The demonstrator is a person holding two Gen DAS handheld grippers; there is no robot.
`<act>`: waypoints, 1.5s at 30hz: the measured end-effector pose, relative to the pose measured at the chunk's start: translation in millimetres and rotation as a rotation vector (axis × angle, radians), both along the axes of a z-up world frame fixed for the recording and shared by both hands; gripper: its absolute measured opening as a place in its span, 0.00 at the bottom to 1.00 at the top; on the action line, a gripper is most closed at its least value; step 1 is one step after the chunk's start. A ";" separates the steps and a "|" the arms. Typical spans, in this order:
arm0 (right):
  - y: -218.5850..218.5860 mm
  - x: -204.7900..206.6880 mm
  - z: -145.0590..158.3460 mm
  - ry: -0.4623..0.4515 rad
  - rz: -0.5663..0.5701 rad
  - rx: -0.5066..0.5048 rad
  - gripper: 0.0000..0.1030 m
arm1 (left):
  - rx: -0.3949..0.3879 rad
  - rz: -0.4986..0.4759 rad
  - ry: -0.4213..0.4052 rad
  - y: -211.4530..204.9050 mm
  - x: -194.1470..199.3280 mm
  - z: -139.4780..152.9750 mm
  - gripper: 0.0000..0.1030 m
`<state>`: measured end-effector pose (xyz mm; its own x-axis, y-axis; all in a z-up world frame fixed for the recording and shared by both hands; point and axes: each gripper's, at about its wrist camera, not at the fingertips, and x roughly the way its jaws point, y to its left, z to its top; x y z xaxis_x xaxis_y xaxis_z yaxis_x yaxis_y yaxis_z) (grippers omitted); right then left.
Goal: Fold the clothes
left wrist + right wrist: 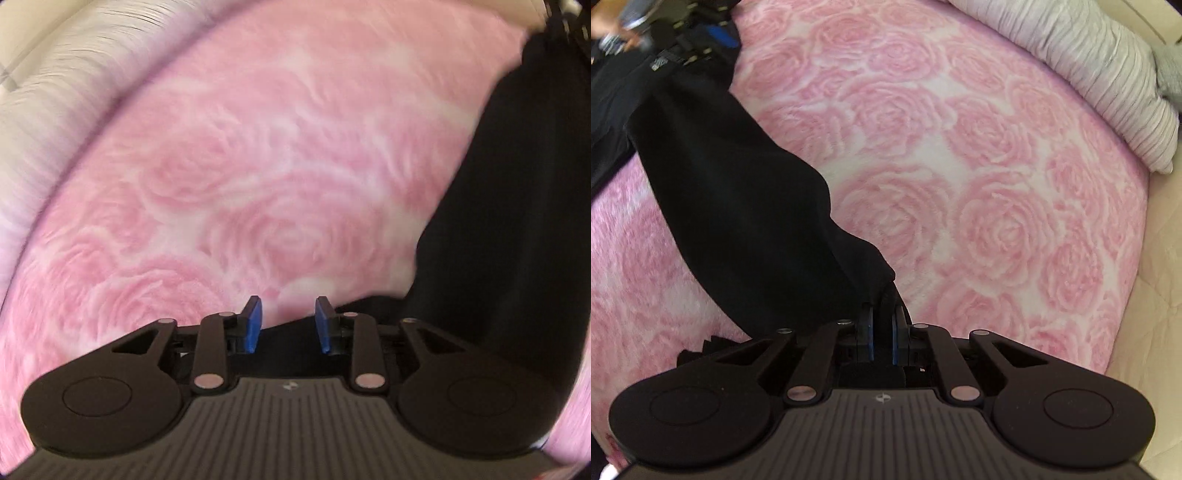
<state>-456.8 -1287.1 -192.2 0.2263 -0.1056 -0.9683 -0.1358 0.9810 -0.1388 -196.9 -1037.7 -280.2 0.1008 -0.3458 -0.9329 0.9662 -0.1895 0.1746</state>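
A black garment lies stretched across a pink rose-patterned blanket. My right gripper is shut on one end of the garment, with black cloth pinched between its blue pads. In the left wrist view the garment runs along the right side and under the gripper. My left gripper is open, with its blue pads apart over the garment's edge and nothing between them. The left gripper also shows at the far end of the garment in the right wrist view.
A pale ribbed pillow lies at the far right edge of the bed; it also shows in the left wrist view at the upper left. Cream flooring shows beyond the bed's right edge.
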 end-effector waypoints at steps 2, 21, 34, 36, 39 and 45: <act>6.4 -3.6 -2.3 -0.005 0.013 -0.013 0.07 | 0.054 -0.114 0.006 1.1 -1.9 -8.9 0.33; -21.0 21.0 -20.7 -0.004 -0.137 -0.001 0.10 | -0.061 0.346 -0.118 44.1 20.2 -15.8 0.03; -77.3 16.5 -20.3 -0.041 -0.378 0.096 0.41 | -0.250 0.456 0.013 50.2 -20.9 50.0 0.10; -81.5 21.6 -30.4 -0.024 -0.374 0.131 0.41 | -0.250 0.422 0.051 50.0 -44.7 51.3 0.13; -78.9 28.9 -50.8 0.040 -0.344 0.119 0.41 | -0.205 0.378 0.082 48.5 -82.0 40.9 0.15; -63.0 30.5 -41.5 -0.001 -0.339 0.055 0.41 | -0.141 0.470 0.098 51.9 -119.6 26.4 0.16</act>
